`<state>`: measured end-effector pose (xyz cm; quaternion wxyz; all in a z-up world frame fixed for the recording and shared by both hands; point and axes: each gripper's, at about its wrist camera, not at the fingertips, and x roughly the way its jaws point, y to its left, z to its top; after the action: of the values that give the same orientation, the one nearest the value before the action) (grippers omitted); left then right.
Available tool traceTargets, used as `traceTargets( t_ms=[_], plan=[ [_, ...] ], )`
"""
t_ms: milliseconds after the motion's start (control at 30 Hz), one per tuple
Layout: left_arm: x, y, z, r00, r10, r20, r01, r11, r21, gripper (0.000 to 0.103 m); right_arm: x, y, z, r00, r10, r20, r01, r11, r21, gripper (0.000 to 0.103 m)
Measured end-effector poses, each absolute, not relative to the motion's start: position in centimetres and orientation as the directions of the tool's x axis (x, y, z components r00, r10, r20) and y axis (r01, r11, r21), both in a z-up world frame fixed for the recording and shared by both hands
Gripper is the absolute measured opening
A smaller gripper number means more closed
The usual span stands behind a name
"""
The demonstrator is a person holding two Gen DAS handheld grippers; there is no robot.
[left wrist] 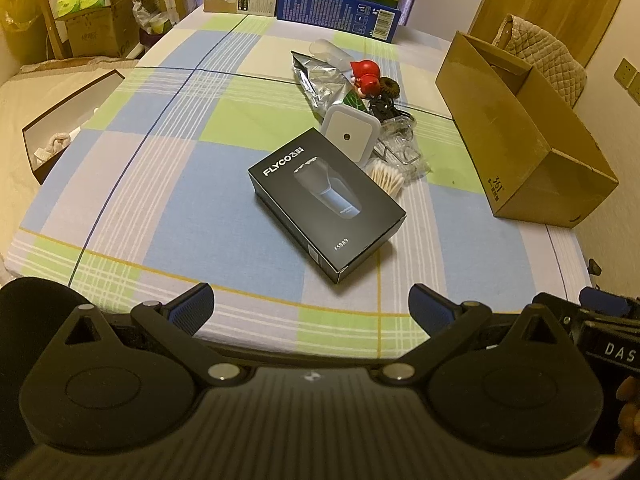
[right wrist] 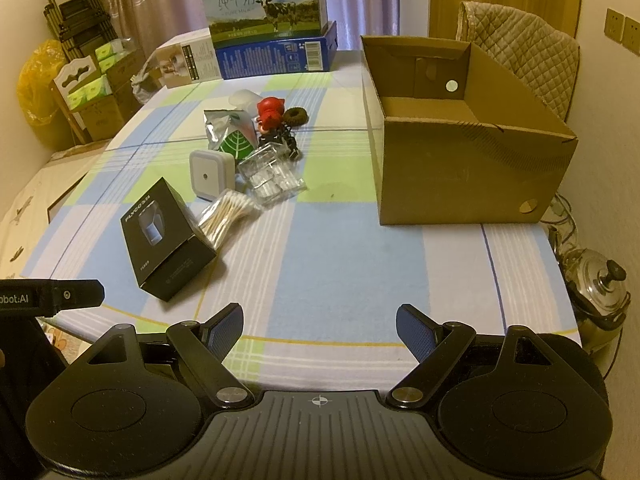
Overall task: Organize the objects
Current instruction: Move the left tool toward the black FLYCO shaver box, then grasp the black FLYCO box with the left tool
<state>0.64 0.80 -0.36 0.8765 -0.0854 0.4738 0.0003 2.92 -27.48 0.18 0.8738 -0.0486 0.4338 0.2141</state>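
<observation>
Ahead: shaver box (left wrist: 326, 204) beyond open left gripper (left wrist: 310, 306).

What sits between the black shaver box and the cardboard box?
Only bare tablecloth between the shaver box and cardboard box; the right wrist view shows it best.

Black shaver box (left wrist: 326, 204) lies flat, nearest; behind it a jumble: night light (left wrist: 351, 136), cotton swabs (left wrist: 387, 178), red figurine (left wrist: 363, 76). Open cardboard box (right wrist: 460, 160) stands apart.
</observation>
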Motion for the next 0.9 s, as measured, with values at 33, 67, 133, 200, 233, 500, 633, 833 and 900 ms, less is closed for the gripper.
traceTargets(
  t_ms=[33,67,133,200,233,500,633,833,900],
  plan=[
    [0.7,0.8,-0.3,0.551,-0.083,-0.831,-0.085,0.984,-0.154,0.102,3.0,-27.5,0.1,0.53,0.333,-0.78,-0.418,0.903,0.101,0.082],
    [0.8,0.9,-0.3,0.551,-0.084,-0.831,-0.088,0.984,-0.158,0.102,3.0,-27.4,-0.1,0.529,0.333,-0.781,-0.419,0.902,0.101,0.082],
    [1.1,0.8,-0.2,0.552,-0.083,-0.83,-0.095,0.982,-0.162,0.102,3.3,-27.4,-0.2,0.525,0.334,-0.783,-0.422,0.901,0.102,0.082],
    [1.6,0.6,-0.1,0.553,-0.083,-0.829,-0.1,0.981,-0.164,0.102,3.5,-27.3,-0.2,0.521,0.338,-0.783,-0.428,0.898,0.103,0.082],
    [1.8,0.6,-0.1,0.553,-0.082,-0.829,-0.103,0.981,-0.165,0.102,3.6,-27.2,-0.3,0.521,0.346,-0.78,-0.435,0.894,0.106,0.082],
    [4.4,0.1,-0.7,0.544,-0.07,-0.836,-0.139,0.975,-0.172,0.102,5.3,-26.7,-0.9,0.504,0.371,-0.78,-0.47,0.875,0.113,0.081],
    [6.3,0.1,-1.4,0.536,-0.064,-0.842,-0.177,0.966,-0.186,0.102,6.8,-26.4,-1.8,0.491,0.366,-0.791,-0.475,0.873,0.11,0.081],
    [9.4,0.2,-3.1,0.516,-0.057,-0.855,-0.245,0.946,-0.211,0.102,8.3,-25.8,-3.1,0.465,0.363,-0.807,-0.48,0.87,0.115,0.081],
    [10.1,0.3,-3.6,0.515,-0.073,-0.854,-0.255,0.938,-0.234,0.102,8.8,-25.6,-3.4,0.458,0.361,-0.812,-0.482,0.869,0.114,0.081]
  ],
)
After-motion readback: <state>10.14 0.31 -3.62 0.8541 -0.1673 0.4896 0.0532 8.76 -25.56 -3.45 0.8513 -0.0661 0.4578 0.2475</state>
